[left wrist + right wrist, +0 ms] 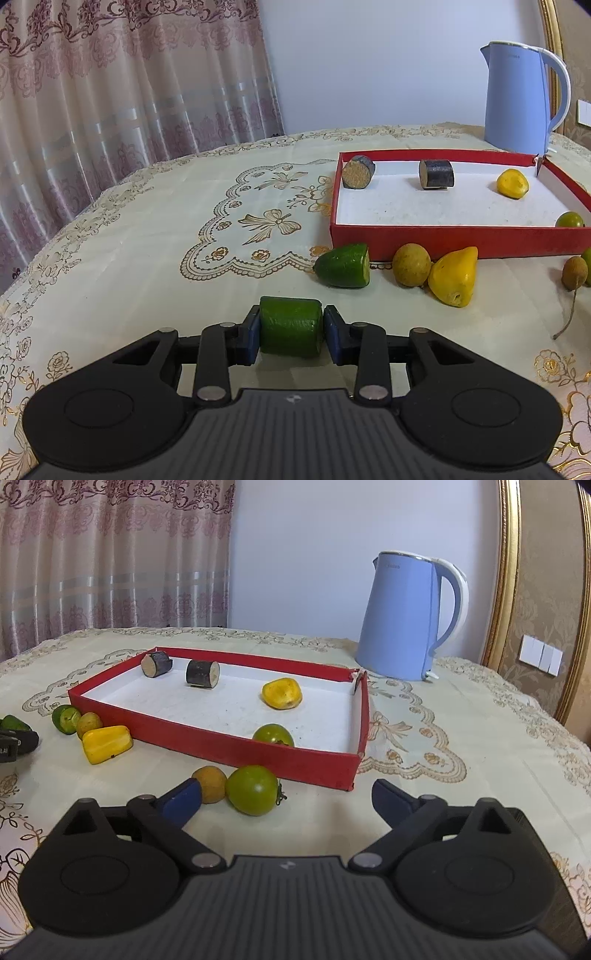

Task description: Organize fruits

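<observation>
Left gripper (291,326): blue pads clamped on a short green cucumber chunk (291,326), pinned by its two cut ends just above the cream embroidered tabletop (147,258).
Right gripper (286,799): jaws spread wide and holding nothing — a round green tomato (252,790) and a small tan round fruit (210,784) lie touching each other just ahead at 11 o'clock.
Shallow red cardboard box with white floor (236,751): at 12 o'clock of the right gripper; inside are two dark cylindrical eggplant pieces (202,673) at the far wall, a yellow pepper piece (282,693) and a second green tomato (273,735) against the near wall.
Outside the near wall: a green cucumber tip (343,266), a tan fruit (411,264) and a yellow pepper wedge (453,276) in a row — at 1 o'clock of the left gripper.
Pale blue electric kettle (399,616): behind the box, at 1 o'clock.
</observation>
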`<action>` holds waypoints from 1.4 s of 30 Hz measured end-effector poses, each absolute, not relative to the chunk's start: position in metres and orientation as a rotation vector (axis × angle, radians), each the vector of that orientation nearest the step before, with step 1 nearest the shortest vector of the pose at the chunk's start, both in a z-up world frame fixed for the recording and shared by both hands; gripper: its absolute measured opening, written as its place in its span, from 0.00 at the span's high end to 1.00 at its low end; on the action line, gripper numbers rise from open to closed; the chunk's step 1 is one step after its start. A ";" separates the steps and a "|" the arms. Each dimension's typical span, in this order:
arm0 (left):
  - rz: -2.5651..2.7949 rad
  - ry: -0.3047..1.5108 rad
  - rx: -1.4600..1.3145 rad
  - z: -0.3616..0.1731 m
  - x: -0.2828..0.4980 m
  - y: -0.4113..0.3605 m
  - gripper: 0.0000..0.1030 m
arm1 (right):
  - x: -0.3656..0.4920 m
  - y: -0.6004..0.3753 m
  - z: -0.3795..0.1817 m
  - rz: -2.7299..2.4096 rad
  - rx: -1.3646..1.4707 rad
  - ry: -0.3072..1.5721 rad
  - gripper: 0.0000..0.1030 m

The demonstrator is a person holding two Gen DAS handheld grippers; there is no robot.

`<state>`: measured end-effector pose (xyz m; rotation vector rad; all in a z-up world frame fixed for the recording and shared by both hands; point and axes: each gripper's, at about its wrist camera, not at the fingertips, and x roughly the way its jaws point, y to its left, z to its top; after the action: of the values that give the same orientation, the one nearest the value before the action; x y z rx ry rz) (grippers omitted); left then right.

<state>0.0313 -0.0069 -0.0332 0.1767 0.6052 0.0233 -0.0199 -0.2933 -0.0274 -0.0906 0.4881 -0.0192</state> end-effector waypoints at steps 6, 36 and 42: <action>0.006 0.596 0.158 -0.031 0.030 -0.004 0.67 | -0.020 -0.295 -0.027 -0.031 -0.071 0.483 0.00; -0.113 0.494 0.126 0.022 0.040 -0.007 0.33 | -0.021 -0.288 -0.028 -0.004 -0.096 0.484 0.00; -0.145 0.538 0.165 0.001 0.025 0.020 0.20 | -0.021 -0.288 -0.026 0.001 -0.093 0.479 0.00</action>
<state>0.0248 0.0196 0.0008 0.1653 0.5384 -0.1447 -0.0206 -0.2879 -0.0260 -0.0929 0.4790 0.0008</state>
